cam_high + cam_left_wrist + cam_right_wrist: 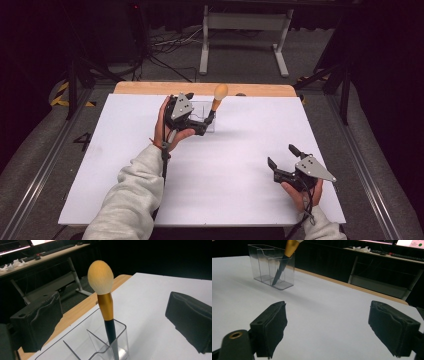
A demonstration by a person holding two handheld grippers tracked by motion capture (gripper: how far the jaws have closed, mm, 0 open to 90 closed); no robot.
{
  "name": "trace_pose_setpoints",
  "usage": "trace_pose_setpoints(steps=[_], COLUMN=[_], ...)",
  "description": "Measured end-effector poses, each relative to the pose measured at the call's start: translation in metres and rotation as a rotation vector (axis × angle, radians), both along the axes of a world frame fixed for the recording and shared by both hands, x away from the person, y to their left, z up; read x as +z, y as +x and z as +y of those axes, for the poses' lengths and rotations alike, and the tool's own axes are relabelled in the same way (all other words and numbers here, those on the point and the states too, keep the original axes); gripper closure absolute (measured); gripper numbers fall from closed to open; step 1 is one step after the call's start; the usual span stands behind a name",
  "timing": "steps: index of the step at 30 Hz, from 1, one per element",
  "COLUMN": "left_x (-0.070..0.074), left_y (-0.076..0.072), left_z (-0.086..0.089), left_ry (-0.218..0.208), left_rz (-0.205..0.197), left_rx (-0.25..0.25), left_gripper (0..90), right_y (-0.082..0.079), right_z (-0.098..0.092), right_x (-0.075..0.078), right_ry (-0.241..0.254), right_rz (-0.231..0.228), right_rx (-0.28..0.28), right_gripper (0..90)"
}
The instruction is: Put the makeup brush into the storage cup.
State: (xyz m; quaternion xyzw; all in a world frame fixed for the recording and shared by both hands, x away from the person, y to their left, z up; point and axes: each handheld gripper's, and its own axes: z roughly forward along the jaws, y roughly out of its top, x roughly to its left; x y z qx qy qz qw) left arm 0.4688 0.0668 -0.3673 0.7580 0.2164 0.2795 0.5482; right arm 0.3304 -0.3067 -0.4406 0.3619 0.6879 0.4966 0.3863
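Note:
A makeup brush [219,95] with a tan bristle head, gold ferrule and black handle stands leaning in a clear plastic organizer [204,103] near the table's far edge. My left gripper [199,112] is open at the organizer. In the left gripper view the brush [101,277] rises between the spread jaws of the left gripper [113,315], out of an end compartment of the organizer [122,337]. My right gripper [281,155] is open and holds nothing, at the front right. The right gripper view shows its jaws [332,327] apart, with the organizer [265,267] and brush handle [280,267] farther off.
A white sheet [225,165] covers the table, with a wooden strip [150,88] along the far edge. Beyond it are a desk frame [245,30] and floor cables [170,45]. Metal rails run along both sides of the table.

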Motion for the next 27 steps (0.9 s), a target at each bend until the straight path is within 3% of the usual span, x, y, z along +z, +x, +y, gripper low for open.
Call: trace_pose_setpoints(steps=[11, 27], left_x=[0.0, 0.001], left_y=[-0.009, -0.024], left_z=[0.012, 0.027], left_ry=[0.006, -0.012], left_rz=[0.019, -0.019], left_rx=[-0.023, -0.015], left_gripper=[1.7, 2.5], right_y=[0.0, -0.001], right_z=[0.0, 0.001], right_x=[-0.001, 0.0], right_ry=[0.004, -0.003], right_rz=[0.004, 0.001], right_rx=[0.001, 0.002], right_gripper=[15.6, 14.9])
